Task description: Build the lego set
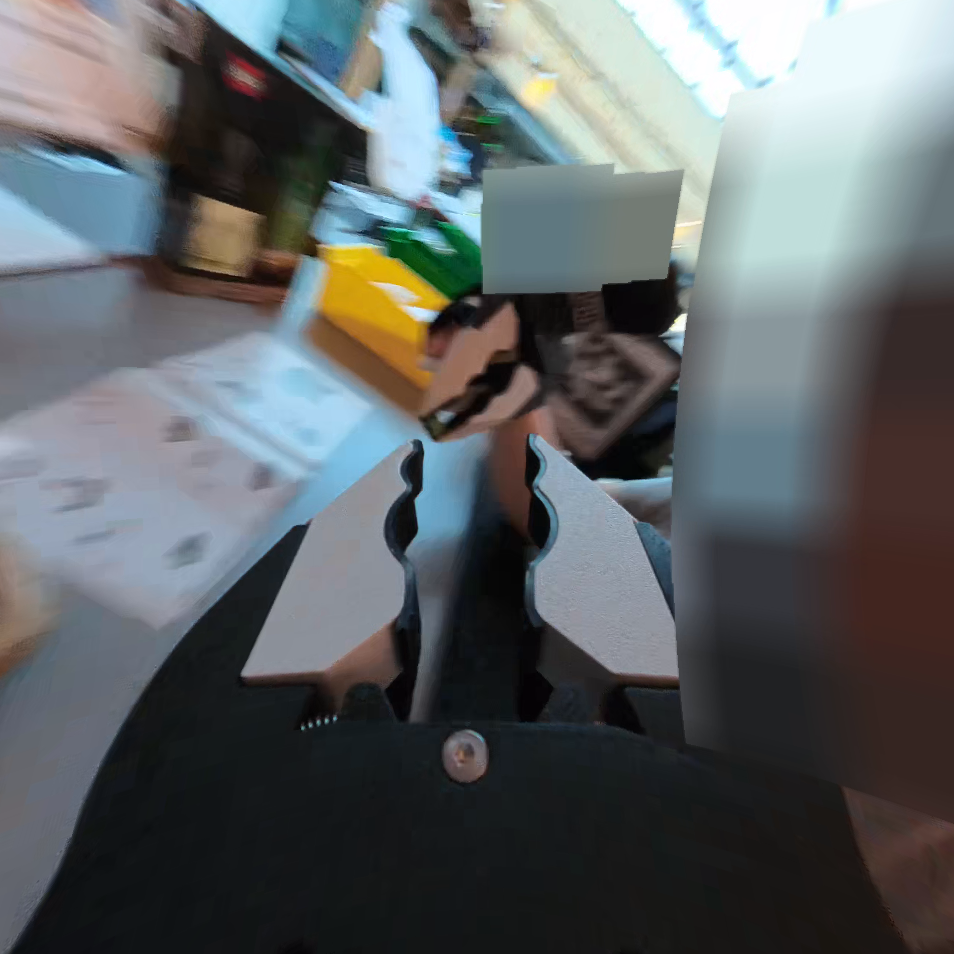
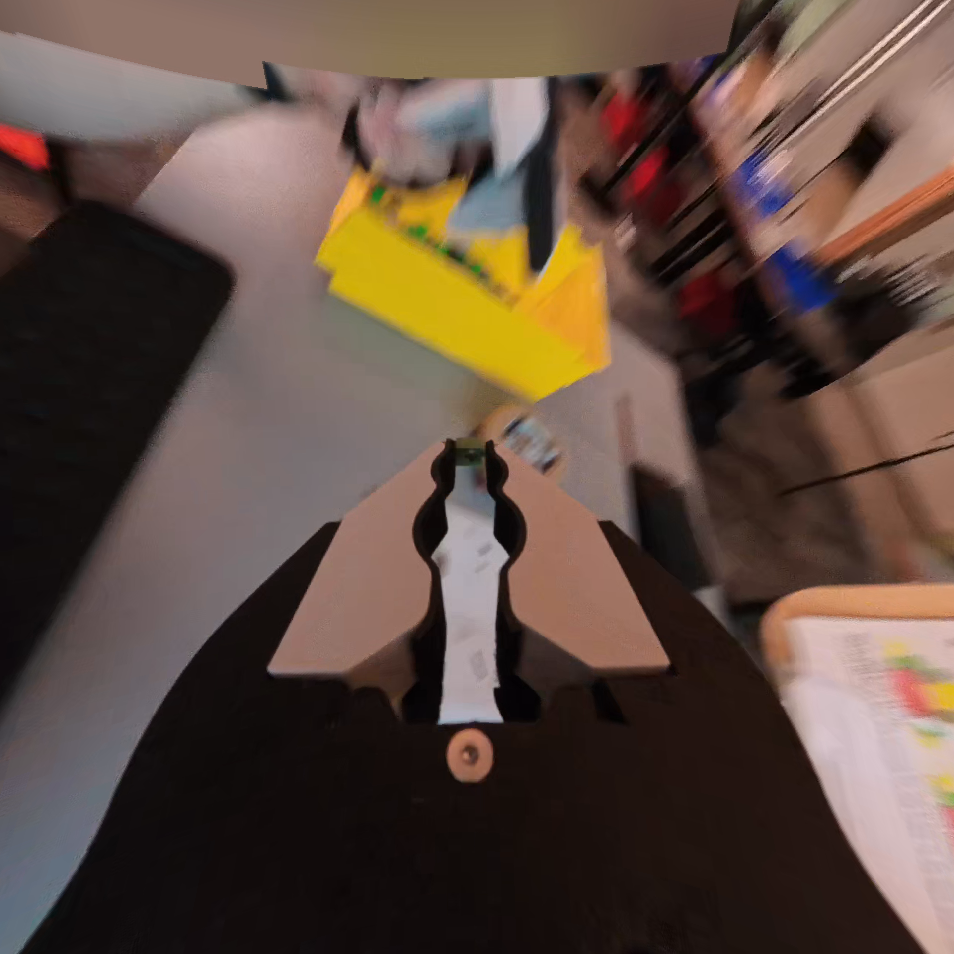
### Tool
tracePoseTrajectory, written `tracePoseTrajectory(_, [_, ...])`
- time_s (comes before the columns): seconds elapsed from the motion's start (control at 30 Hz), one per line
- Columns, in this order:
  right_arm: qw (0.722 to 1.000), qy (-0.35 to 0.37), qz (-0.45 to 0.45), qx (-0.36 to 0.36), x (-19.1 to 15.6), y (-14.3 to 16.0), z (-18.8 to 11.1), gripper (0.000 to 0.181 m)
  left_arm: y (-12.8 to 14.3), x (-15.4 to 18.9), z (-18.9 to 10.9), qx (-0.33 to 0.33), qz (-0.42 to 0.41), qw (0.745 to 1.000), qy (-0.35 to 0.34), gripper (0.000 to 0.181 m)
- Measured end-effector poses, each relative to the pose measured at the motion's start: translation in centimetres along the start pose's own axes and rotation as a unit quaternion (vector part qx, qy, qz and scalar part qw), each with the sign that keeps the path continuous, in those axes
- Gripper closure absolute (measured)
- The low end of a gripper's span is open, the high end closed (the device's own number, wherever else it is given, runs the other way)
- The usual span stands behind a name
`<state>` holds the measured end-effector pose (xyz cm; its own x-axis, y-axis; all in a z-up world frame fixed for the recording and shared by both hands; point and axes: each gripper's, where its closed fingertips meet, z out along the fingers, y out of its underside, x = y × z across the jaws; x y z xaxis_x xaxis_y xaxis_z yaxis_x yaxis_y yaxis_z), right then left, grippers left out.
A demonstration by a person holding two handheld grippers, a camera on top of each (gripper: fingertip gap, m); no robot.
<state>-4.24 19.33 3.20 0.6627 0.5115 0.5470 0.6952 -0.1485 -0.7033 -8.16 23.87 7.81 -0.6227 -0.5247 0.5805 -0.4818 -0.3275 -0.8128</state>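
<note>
- The right gripper (image 2: pixel 467 448) is clamped on a small green lego piece (image 2: pixel 468 455) at the very tips of its fingers; the piece spans the gap crosswise, its long axis running from one finger to the other.
- The left gripper (image 1: pixel 475 449) is spread, with nothing between its fingers.
- Beyond the lego piece a yellow box (image 2: pixel 454 304) lies at a slant on the grey table (image 2: pixel 289 413).
- In the left wrist view the right gripper shows just ahead, beside the yellow box.
- Both views are blurred, so finer detail cannot be told.

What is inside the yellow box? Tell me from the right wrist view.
The yellow box is open at the top, with small green pieces showing along its inner edge. Motion blur hides their shapes and count, and the near wall covers whatever lies deeper on the box floor.
</note>
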Motion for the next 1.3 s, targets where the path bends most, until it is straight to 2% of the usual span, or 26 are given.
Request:
tracePoseTrajectory(0.03, [0.998, -0.04, 0.031, -0.048, -1.1, 2.2, 0.8, 0.172, -0.1, -1.5, -2.6, 0.003, 0.048, 0.995, -0.092, 0.142])
tracePoseTrajectory(0.07, [0.992, -0.068, 0.051, -0.097, -2.2, 4.5, 1.6, 0.172, -0.1, -3.0, -5.7, 0.003, 0.096, 0.977, -0.19, 0.139])
tracePoseTrajectory(0.13, [0.972, -0.097, 0.061, -0.207, -4.0, 9.5, 2.3, 0.172, 0.1, -4.3, -12.2, -0.005, 0.171, 0.922, -0.346, 0.138])
tracePoseTrajectory(0.17, [0.964, -0.097, 0.058, -0.241, -4.5, 11.3, 2.4, 0.172, 0.4, -4.3, -15.2, -0.003, 0.19, 0.894, -0.405, 0.138])
tracePoseTrajectory(0.23, [0.955, -0.108, 0.093, -0.259, -5.7, 13.3, 2.6, 0.172, 1.1, -4.0, -20.0, 0.014, 0.203, 0.848, -0.49, 0.141])
tracePoseTrajectory(0.3, [0.948, -0.107, 0.15, -0.258, -6.5, 14.2, 2.8, 0.172, 2.4, -3.9, -22.8, 0.017, 0.188, 0.824, -0.534, 0.144])
tracePoseTrajectory(0.43, [0.942, -0.085, 0.199, -0.256, -7.0, 14.9, 3.4, 0.172, 5.2, -5.6, -24.3, -0.008, 0.129, 0.825, -0.549, 0.144])
tracePoseTrajectory(0.5, [0.938, -0.082, 0.21, -0.262, -7.3, 15.3, 3.8, 0.172, 6.3, -6.9, -24.3, -0.019, 0.084, 0.835, -0.543, 0.147])
tracePoseTrajectory(0.57, [0.933, -0.077, 0.221, -0.274, -7.6, 15.8, 3.9, 0.172, 7.7, -8.4, -24.0, -0.057, 0.051, 0.842, -0.534, 0.149])
tracePoseTrajectory(0.8, [0.929, -0.071, 0.244, -0.27, -7.9, 16.4, 4.0, 0.172, 12.9, -14.2, -25.7, -0.248, 0.012, 0.79, -0.56, 0.154])
tracePoseTrajectory(0.93, [0.927, -0.07, 0.244, -0.275, -8.1, 16.9, 4.1, 0.171, 14.3, -15.8, -25.4, -0.275, -0.019, 0.795, -0.541, 0.158])
tracePoseTrajectory(1.07, [0.926, -0.072, 0.248, -0.274, -8.3, 17.1, 4.2, 0.172, 15.4, -16.8, -25.2, -0.315, -0.011, 0.778, -0.543, 0.158])
tracePoseTrajectory(1.3, [0.928, -0.083, 0.245, -0.267, -9.1, 17.3, 4.5, 0.169, 16.5, -18.2, -24.7, -0.328, -0.031, 0.781, -0.531, 0.159])
